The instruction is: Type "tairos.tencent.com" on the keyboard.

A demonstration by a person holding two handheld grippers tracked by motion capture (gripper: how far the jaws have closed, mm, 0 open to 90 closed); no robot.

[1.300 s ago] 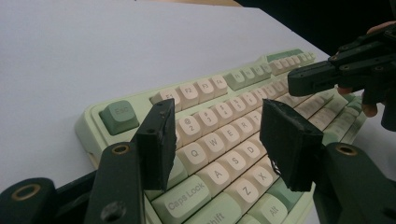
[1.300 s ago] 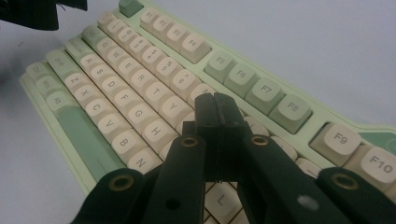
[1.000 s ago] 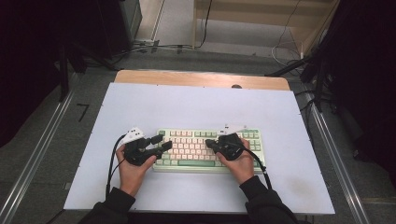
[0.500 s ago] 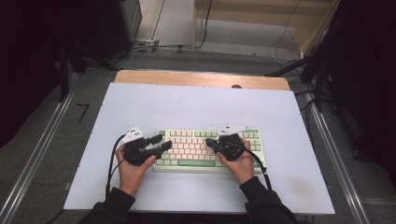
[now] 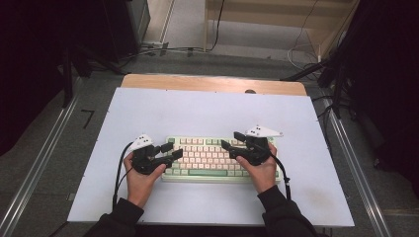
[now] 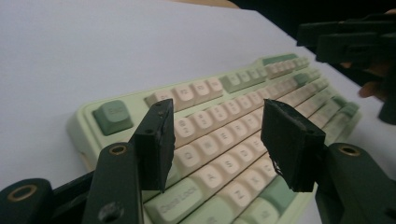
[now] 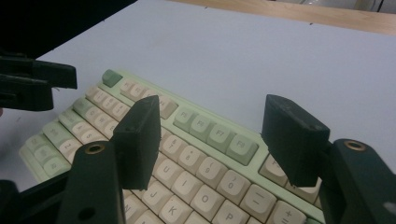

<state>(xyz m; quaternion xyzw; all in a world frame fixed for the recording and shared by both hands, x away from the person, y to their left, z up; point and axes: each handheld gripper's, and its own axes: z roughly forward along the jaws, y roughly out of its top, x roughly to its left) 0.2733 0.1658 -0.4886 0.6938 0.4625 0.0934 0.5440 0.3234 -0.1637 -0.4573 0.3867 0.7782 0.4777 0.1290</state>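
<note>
Lifted slightly, the right gripper point(image 5: 233, 140) fingers have just spread, empty above the keyboard point(image 5: 207, 159); left gripper point(image 5: 172, 150) fingers likewise spread.

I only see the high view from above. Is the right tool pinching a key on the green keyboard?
Observer: No. In the right gripper view the right tool has just been opening. Its jaws stand apart above the keyboard and grip nothing.
Operator: Which keys are under it?
Observer: The U, I, O and P keys lie just below its jaws, and I can read them there.
Operator: What about the left tool?
Observer: The left gripper view shows the left tool open too, with the Caps Lock key just below its jaws.
</note>
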